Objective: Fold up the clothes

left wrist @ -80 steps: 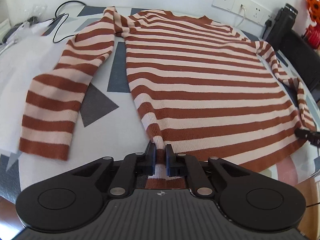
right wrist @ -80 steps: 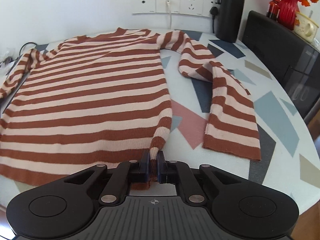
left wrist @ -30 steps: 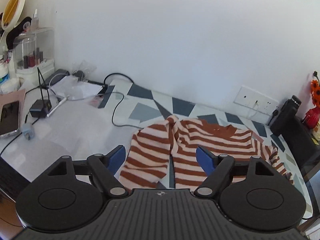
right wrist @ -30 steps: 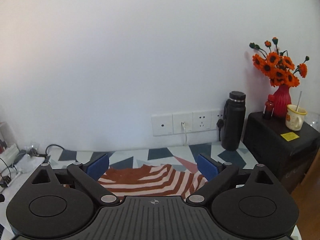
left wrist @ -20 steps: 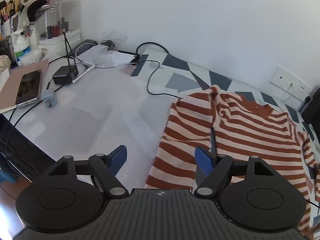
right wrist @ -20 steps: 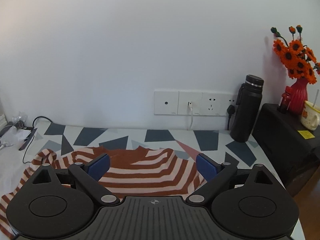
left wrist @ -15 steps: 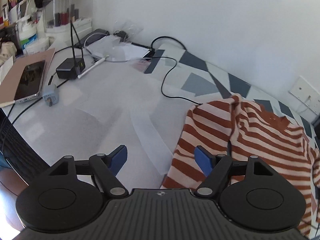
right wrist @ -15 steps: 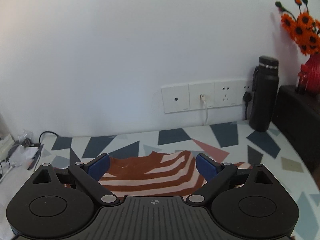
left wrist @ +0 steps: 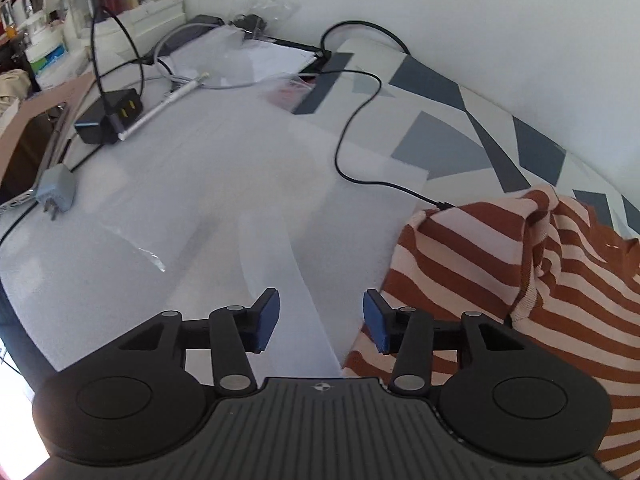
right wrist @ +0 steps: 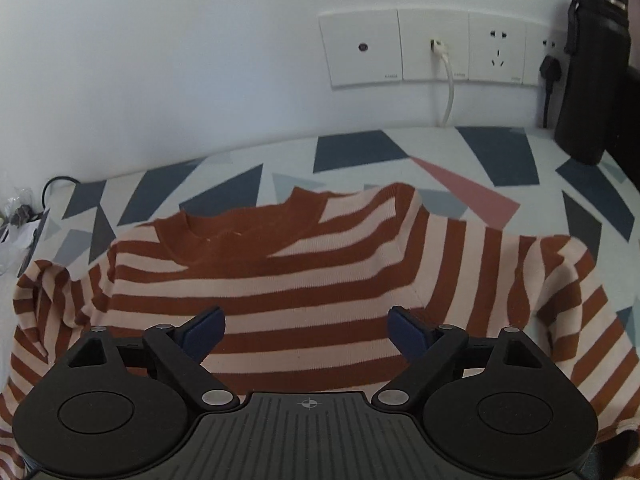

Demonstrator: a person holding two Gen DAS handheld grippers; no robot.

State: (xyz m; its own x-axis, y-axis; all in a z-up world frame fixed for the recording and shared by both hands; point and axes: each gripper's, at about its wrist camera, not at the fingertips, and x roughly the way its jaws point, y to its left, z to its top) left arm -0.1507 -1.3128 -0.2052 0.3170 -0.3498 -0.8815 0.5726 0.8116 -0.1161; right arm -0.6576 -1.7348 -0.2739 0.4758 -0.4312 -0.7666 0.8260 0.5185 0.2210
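A rust-and-cream striped sweater [right wrist: 320, 280] lies on the patterned table, its lower half folded up toward the collar [right wrist: 224, 240]. In the right wrist view my right gripper [right wrist: 306, 330] hangs above the sweater's body, its jaws wide and narrowing a little, nothing between them. In the left wrist view the sweater's left sleeve and shoulder [left wrist: 500, 264] bunch at the right. My left gripper [left wrist: 320, 320] is over bare pale table just left of the sleeve edge, its jaws closing with nothing between them.
To the left lie a black cable [left wrist: 352, 128], a charger block [left wrist: 108, 116], a grey plug [left wrist: 56, 190], papers [left wrist: 260, 54] and a clear organiser at the back. At the wall are sockets [right wrist: 432, 50] with a white cord, and a black flask [right wrist: 592, 72].
Both grippers, first shut on the sweater's hem, have let go after carrying it up over the body. Both views have tipped down toward the table. The left jaws have narrowed and shifted left of the sleeve.
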